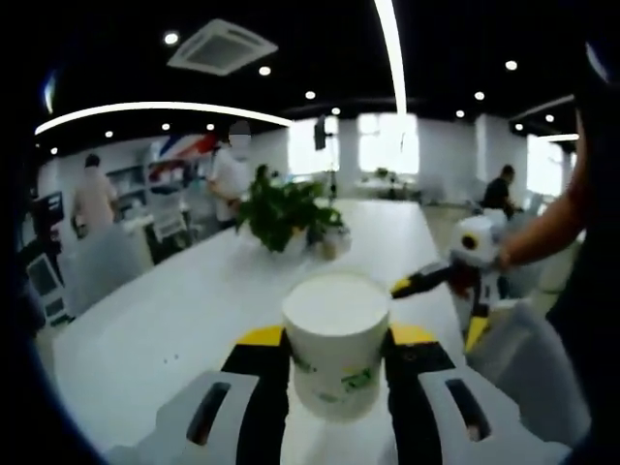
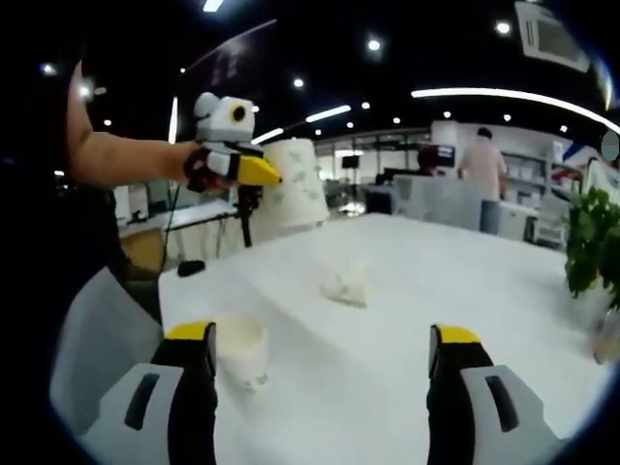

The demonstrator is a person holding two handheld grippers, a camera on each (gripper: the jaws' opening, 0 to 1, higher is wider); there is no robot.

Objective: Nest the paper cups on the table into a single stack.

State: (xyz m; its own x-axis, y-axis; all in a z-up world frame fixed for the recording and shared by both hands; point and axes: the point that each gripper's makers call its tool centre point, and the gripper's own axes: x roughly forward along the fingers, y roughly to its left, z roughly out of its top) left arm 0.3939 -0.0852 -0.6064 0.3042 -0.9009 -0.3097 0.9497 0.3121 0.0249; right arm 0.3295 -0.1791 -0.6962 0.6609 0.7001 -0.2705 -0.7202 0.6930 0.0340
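Note:
A white paper cup with green print point(image 1: 335, 349) sits between the yellow-tipped jaws of my left gripper point(image 1: 334, 336), which is shut on it. In the right gripper view this cup point(image 2: 294, 184) hangs high above the white table point(image 2: 436, 281), its wide end down, held by the left gripper point(image 2: 263, 178) in a person's hand. A second paper cup point(image 2: 242, 354) stands on the table close to the left jaw of my right gripper point(image 2: 322, 335), which is open with nothing between its jaws. The right gripper point(image 1: 441, 308) also appears at the right of the left gripper view.
A small crumpled white object point(image 2: 349, 281) lies on the table beyond the standing cup. A potted plant point(image 1: 286, 215) stands mid-table. A grey chair back point(image 2: 97, 339) is at the table's near corner. People and desks are in the background.

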